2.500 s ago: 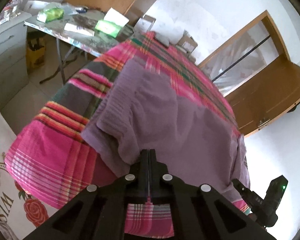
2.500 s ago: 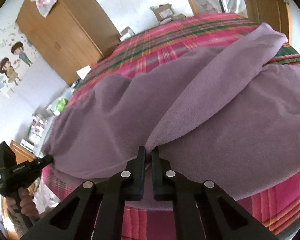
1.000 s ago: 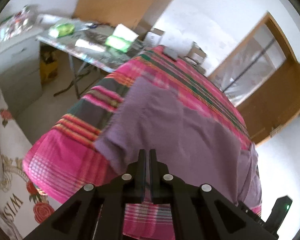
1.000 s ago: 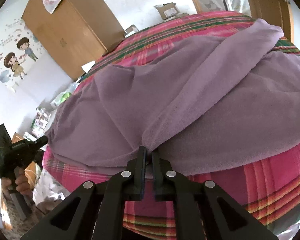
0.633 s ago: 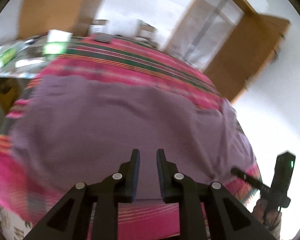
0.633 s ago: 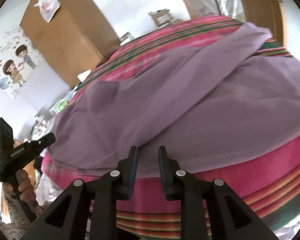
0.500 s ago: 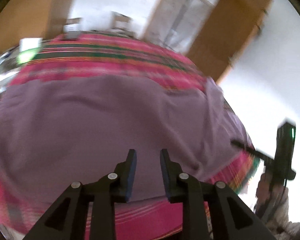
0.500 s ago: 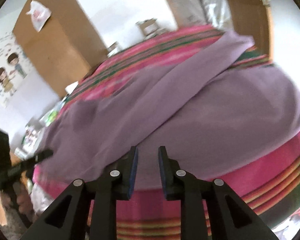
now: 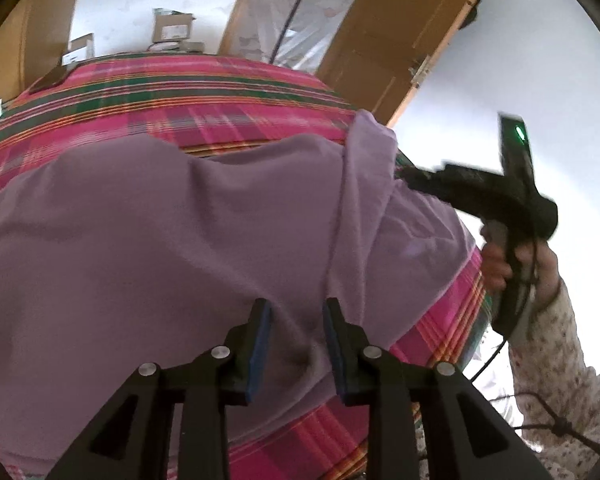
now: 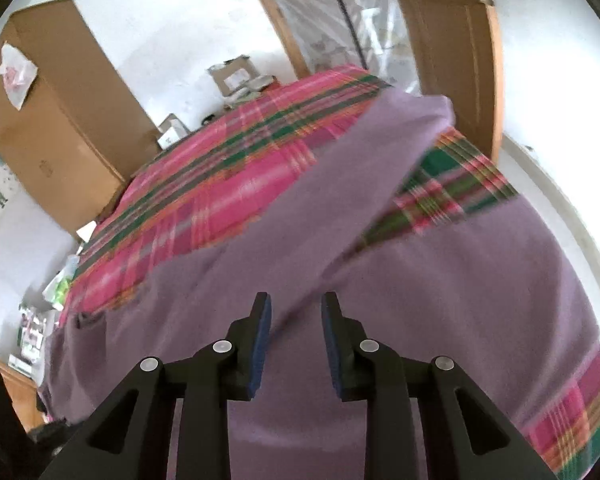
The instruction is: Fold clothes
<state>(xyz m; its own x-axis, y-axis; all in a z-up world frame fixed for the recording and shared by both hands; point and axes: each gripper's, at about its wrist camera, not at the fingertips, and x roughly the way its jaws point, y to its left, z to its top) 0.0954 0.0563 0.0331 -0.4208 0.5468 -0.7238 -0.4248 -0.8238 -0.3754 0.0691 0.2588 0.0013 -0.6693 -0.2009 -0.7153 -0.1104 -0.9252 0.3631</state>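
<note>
Bed (image 9: 228, 92): covered w/ pink-green plaid cloth; seen ahead of and below both tools. Boxes and a wooden door frame are seen beyond its far edge.
Purple garment (image 9: 160, 240): spread flat over near half of bed, directly under and ahead of both tools. One sleeve (image 10: 380, 152) is laid out diagonally, ahead and to the right of the right gripper.
Risk 1: garment is released near the bed edge, so, as judged, the hem could be dragged off the edge by its own weight if too much cloth hangs over.
Risk 2: next pinch may catch the plaid cloth together w/ the garment, because both layers lie tight on each other; fold would then be pulled crooked.
Risk 3: loose sleeve may be left out of the fold or be bunched under the body if it is not laid in first.
Left gripper (image 9: 296, 312): jaws are opening, about half apart; nothing is pinched, only cloth is seen below the gap. Whether the tips touch the cloth cannot be told.
Right gripper (image 10: 296, 306): jaws are opening too, approx. same gap; nothing is held. In the left view it is seen to the right, at the garment's far corner, gripped by a hand (image 9: 512, 264).
</note>
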